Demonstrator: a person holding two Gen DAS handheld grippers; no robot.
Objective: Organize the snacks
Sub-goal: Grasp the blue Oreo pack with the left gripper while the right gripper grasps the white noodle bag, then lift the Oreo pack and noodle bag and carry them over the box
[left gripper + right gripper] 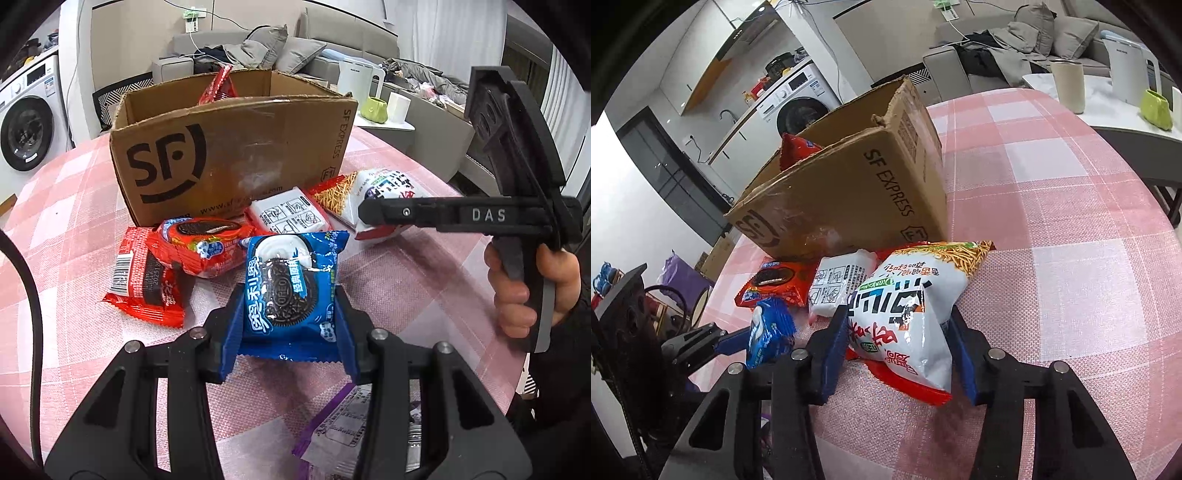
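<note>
My left gripper (290,295) is shut on a blue Oreo pack (291,291), held just above the pink checked table (74,192). The right wrist view shows that same pack (768,336) at lower left. My right gripper (897,314) is shut on a white and red noodle-snack bag (905,317), its blue pads pinching the bag's sides. In the left wrist view, the right gripper (369,214) reaches in from the right onto that bag (384,184). An open SF Express cardboard box (229,155) stands behind the snacks, with a red pack (218,86) sticking out of it.
In front of the box lie a red Oreo pack (207,247), another red pack (144,284) and a small white pack (288,218). A purple-edged pack (343,424) lies under my left gripper. A side table with a green pot (1156,109) and cup (1067,85) stands beyond the table's right edge.
</note>
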